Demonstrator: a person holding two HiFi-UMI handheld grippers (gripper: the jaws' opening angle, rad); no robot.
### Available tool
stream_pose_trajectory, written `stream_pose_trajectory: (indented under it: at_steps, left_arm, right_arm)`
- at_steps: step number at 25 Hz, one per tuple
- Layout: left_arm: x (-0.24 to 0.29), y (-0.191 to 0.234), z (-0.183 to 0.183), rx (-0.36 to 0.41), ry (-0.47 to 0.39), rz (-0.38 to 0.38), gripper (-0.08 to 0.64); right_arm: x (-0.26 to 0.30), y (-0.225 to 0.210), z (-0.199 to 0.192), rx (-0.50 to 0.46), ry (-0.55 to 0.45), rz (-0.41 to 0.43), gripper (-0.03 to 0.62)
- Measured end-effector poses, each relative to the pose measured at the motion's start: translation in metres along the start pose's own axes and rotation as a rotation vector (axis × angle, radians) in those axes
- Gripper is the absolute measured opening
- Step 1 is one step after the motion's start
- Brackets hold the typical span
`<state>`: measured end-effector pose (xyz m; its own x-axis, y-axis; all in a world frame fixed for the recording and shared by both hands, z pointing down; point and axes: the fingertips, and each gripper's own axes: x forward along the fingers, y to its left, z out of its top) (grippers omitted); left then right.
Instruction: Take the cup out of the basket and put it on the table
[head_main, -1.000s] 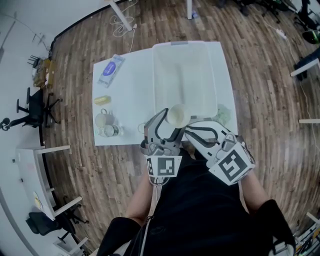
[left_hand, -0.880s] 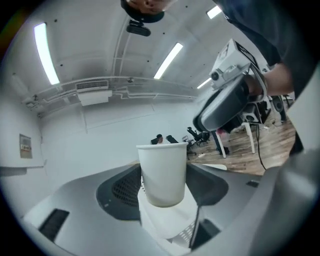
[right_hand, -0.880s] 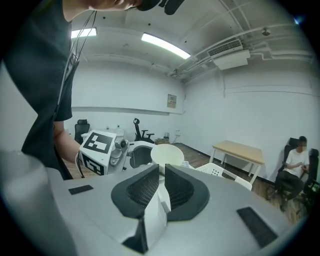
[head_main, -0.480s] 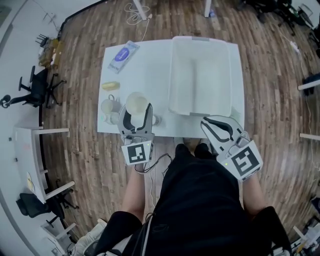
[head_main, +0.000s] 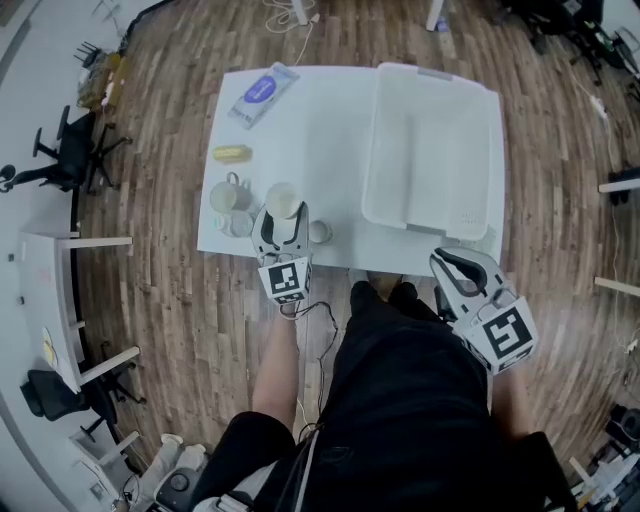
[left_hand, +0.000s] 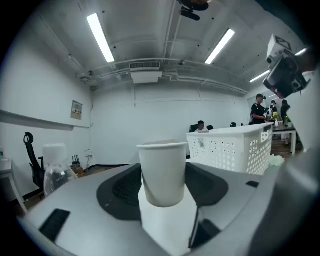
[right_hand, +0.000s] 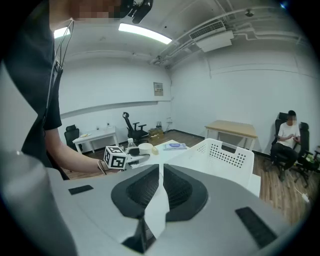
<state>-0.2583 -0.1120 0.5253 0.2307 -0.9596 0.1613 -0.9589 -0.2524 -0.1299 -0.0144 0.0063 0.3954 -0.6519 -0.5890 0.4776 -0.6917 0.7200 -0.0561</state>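
Placement step. Left tool (head_main: 283, 218) is clamped on the cup (head_main: 283, 200), low over the worktop (head_main: 320, 130), left of the basket (head_main: 430, 140). Right tool (right_hand: 160, 172) is closed, empty. Next: seat base flat, then release.

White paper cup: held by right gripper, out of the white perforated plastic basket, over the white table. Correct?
No: the left gripper holds the white paper cup, per the left gripper view. It is out of the white perforated plastic basket, over the white table.
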Motion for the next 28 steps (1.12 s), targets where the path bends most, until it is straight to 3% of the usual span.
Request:
stream_pose_trajectory:
  at_steps: [9,18,28]
  left_arm:
    - [0.031,0.021,-0.071,-0.154,0.089,0.027,0.276]
    - [0.049,0.025,-0.113,-0.159,0.165,0.014,0.276]
    - [0.047,0.015,-0.136,-0.143,0.223,0.006,0.276]
  right_arm:
    - [0.010,0.006,-0.020,0.050,0.074,-0.034,0.034]
    - [0.020,0.012,-0.025,0.065,0.102,-0.035,0.034]
    - [0.022,0.005,-0.017,0.056,0.112,-0.055,0.034]
